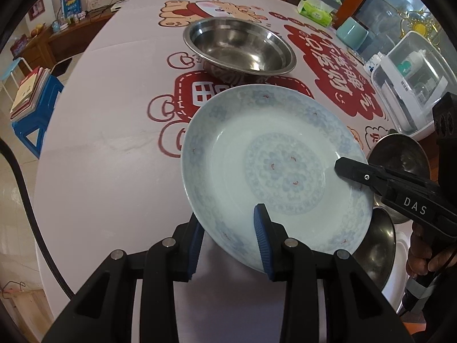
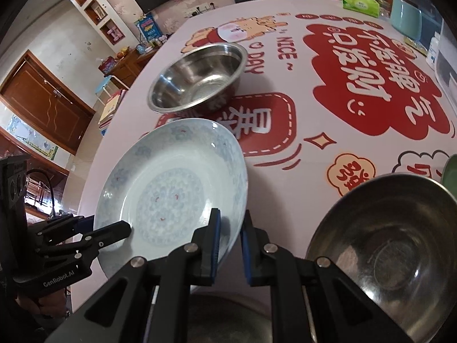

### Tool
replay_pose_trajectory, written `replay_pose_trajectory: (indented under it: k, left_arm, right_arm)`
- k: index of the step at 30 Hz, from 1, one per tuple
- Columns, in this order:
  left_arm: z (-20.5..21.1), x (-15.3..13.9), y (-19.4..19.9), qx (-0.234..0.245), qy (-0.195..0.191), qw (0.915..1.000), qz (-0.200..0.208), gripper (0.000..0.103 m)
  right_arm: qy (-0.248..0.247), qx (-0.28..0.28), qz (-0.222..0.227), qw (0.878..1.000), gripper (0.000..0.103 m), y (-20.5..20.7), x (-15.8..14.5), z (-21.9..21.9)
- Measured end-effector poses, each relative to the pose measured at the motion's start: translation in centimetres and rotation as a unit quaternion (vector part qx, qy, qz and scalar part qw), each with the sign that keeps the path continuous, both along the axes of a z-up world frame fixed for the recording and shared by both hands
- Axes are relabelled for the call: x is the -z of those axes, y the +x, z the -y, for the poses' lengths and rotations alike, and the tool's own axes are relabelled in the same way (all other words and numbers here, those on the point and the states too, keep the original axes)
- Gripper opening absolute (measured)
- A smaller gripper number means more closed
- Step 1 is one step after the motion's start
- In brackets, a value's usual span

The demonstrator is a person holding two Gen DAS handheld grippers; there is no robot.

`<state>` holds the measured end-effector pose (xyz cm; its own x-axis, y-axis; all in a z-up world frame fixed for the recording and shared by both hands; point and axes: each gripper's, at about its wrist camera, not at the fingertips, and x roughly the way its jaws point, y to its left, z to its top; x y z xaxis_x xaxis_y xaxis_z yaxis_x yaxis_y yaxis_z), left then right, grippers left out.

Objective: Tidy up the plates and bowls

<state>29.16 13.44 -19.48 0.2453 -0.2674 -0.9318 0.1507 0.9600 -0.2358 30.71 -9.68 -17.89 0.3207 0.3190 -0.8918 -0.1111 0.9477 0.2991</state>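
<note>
**Both grippers hold one blue-patterned plate by its rim**

We see the pale plate (image 1: pixel 274 168) with its faint blue floral pattern tilted above the table (image 1: pixel 114 157), clear of the pink cloth with red cartoon print. Our left gripper (image 1: pixel 228 240) clamps the plate's near rim: one blue pad lies on the inner face, the other sits under the outer edge, so its fingers are closed on the plate. Our right gripper (image 2: pixel 230 243) pinches the rim on the right side of the plate in the same way, one pad inside and one outside, jaws drawn tight on the thin edge. In the left wrist view the right gripper's black upper finger reaches in over the plate from the right.

Farther off, past the plate, a large steel bowl (image 1: pixel 240 47) stands upright on the cloth, apart from the plate. To the right and near us, a second steel bowl (image 2: pixel 391 245) sits just beside the plate, and a further steel rim shows beneath the right gripper. A sliver of a green dish (image 2: pixel 451 174) peeks in at the right edge. At the far right of the table are a green tissue pack (image 1: pixel 315 11), a teal box (image 1: pixel 352 33) and a clear plastic container (image 1: pixel 411 85).
</note>
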Motion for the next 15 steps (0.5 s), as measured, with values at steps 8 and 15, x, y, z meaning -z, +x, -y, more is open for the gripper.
replay_pose_trajectory:
  k: [8, 15]
  left_arm:
    - [-1.3, -3.0, -2.1, -0.003, -0.003, 0.9996, 0.029, 0.033]
    - [-2.2, -5.9, -4.8, -0.001, -0.013, 0.9983, 0.056, 0.033]
  right_arm:
    - [0.002, -0.003, 0.027, 1.000, 0.013, -1.6, -2.7, -1.0]
    - [0.003, 0.002, 0.056, 0.998, 0.013, -4.2, -5.5, -1.6]
